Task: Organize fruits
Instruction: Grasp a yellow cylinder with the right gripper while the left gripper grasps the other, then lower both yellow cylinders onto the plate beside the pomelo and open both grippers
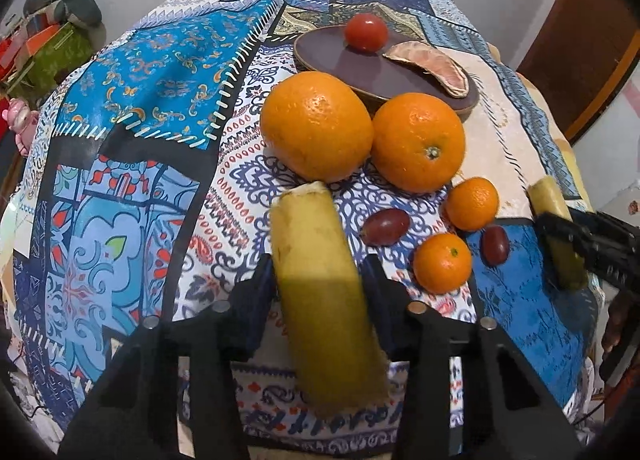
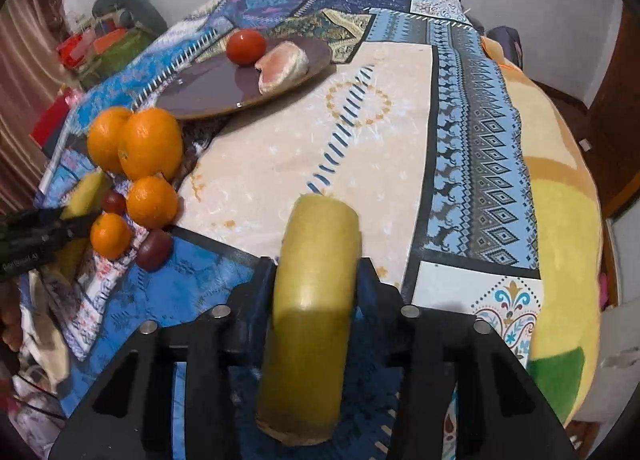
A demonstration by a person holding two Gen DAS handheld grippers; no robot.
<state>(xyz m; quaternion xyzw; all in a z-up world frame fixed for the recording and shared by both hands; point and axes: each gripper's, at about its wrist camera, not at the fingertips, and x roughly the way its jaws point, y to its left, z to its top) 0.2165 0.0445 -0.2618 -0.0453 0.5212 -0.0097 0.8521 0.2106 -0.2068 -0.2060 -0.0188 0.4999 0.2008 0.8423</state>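
Yellow-green cut banana piece [image 1: 320,292] clamped in left black two-finger gripper [image 1: 320,280], held above patchwork blue patterned cloth [image 1: 152,108]. Right black gripper [image 2: 316,284] clamped on second yellow banana piece [image 2: 316,280] over cream patch. Two large oranges [image 1: 316,124] touching, just before dark brown round plate [image 1: 360,68] carrying red tomato [image 1: 366,32] and peeled grapefruit segment [image 1: 434,66]. Two small mandarins [image 1: 472,202] and two dark red grapes [image 1: 386,226] near right gripper.

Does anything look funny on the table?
Yes. Each gripper holds a banana piece cut short, with blunt ends. On the brown plate sits a peeled citrus segment, while the other oranges are whole.
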